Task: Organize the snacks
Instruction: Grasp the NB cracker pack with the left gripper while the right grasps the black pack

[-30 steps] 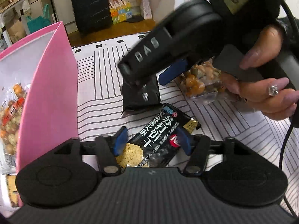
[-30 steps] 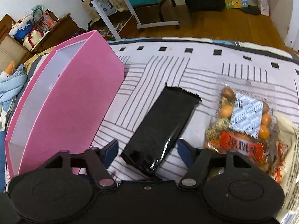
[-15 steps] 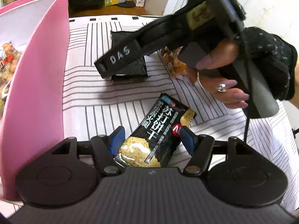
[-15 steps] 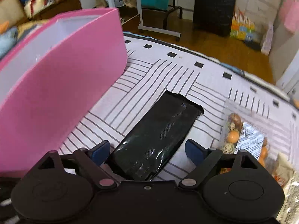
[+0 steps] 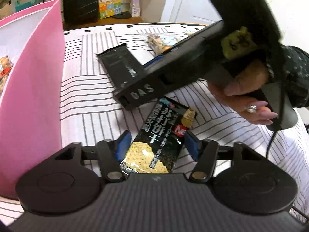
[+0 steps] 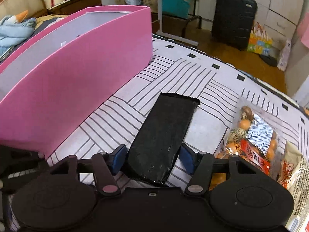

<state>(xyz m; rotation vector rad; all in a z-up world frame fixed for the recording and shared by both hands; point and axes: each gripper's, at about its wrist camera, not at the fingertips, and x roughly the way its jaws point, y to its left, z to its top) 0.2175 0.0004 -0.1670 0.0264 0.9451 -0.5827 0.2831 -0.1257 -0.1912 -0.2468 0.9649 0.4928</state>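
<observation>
My left gripper (image 5: pixel 156 144) is open around the near end of a black soda-cracker packet (image 5: pixel 161 137) that lies on the striped cloth; its blue pads stand just beside the packet's edges. My right gripper (image 6: pixel 152 157) straddles a plain black packet (image 6: pixel 164 135), blue pads close beside its sides, jaws still a little apart. That packet also shows in the left wrist view (image 5: pixel 120 65), partly under the right gripper's body. The pink box (image 5: pixel 36 89) stands at the left, a nut bag inside it (image 5: pixel 4 67); it also shows in the right wrist view (image 6: pixel 77 61).
A clear bag of mixed nuts (image 6: pixel 251 135) and a beige packet (image 6: pixel 293 170) lie right of the black packet. The nut bag shows far off in the left wrist view (image 5: pixel 164 40). A black suitcase (image 6: pixel 233 15) stands on the floor beyond the table.
Both grippers' jaws have narrowed around their packets. The right gripper has moved forward and lower over the black packet. The left view has shifted away from the pink box.
</observation>
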